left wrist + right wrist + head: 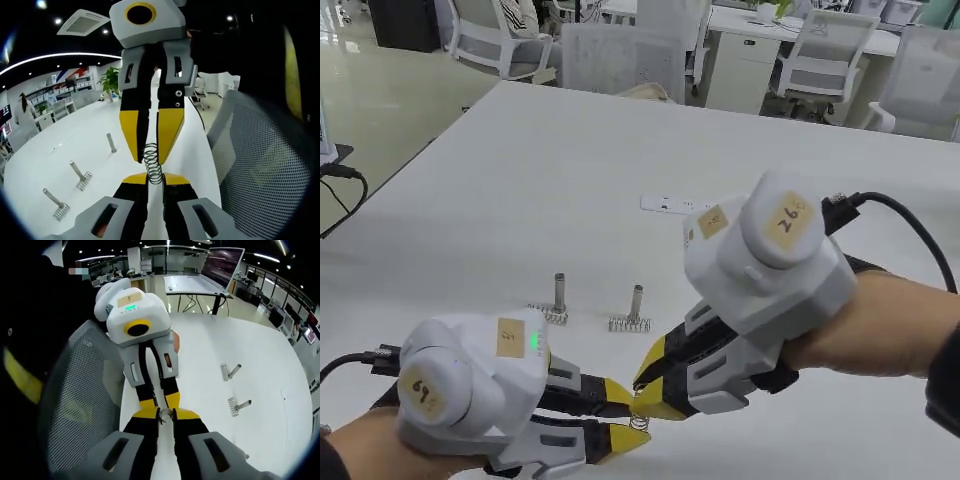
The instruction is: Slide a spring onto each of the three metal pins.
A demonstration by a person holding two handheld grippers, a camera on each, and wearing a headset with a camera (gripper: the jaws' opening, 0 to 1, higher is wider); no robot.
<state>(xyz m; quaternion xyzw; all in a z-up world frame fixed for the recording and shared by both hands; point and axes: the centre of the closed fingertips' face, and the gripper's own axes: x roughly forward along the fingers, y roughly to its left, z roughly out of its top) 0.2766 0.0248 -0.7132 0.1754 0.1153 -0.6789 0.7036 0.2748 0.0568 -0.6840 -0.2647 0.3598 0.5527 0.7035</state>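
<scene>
Near table edge, left hand-held gripper and right hand-held gripper clamp spring

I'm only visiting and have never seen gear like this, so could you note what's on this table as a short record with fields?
Left gripper: shut on the held spring
Right gripper: shut on its other end
Table: white, three upright pins
Far pin: no spring at its foot
Middle pin: second spring at its foot
Near pin: third spring at its foot
</scene>
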